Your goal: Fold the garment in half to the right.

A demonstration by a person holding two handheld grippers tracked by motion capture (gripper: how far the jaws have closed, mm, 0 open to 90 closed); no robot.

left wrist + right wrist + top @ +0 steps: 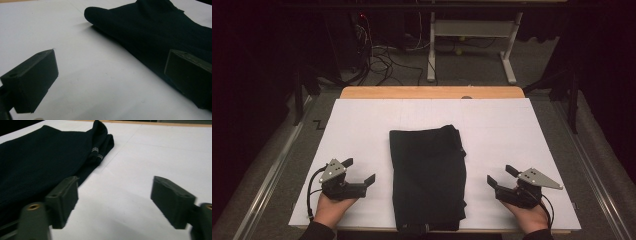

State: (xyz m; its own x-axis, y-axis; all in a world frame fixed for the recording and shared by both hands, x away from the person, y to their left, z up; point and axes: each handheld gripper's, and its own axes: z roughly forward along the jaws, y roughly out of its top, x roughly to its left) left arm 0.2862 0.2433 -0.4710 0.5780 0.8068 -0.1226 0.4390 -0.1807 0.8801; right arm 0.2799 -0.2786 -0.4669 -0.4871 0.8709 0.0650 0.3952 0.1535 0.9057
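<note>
- Folded black garment (428, 177) lies flat in the middle of the table (362, 125), long side running away from the person, near end at the table's front edge.
- Table top is covered by a white sheet, bare wood strip (432, 92) at the far edge.
- Left tongs (360, 171) held in the left hand (332, 207), just left of the garment, jaws spread wide, nothing between them.
- Right tongs (499, 176) held in the right hand (528, 216), just right of the garment, jaws wide apart too, empty.
- Both tongs point inward at the cloth, not touching it.
- Left gripper view: rounded fold edge of the garment (150, 32) beyond the jaws.
- Right gripper view: small pale stitch marks (97, 153) on the garment's far corner.
- Floor behind the table: cables (382, 60), white desk frame (472, 35).
</note>
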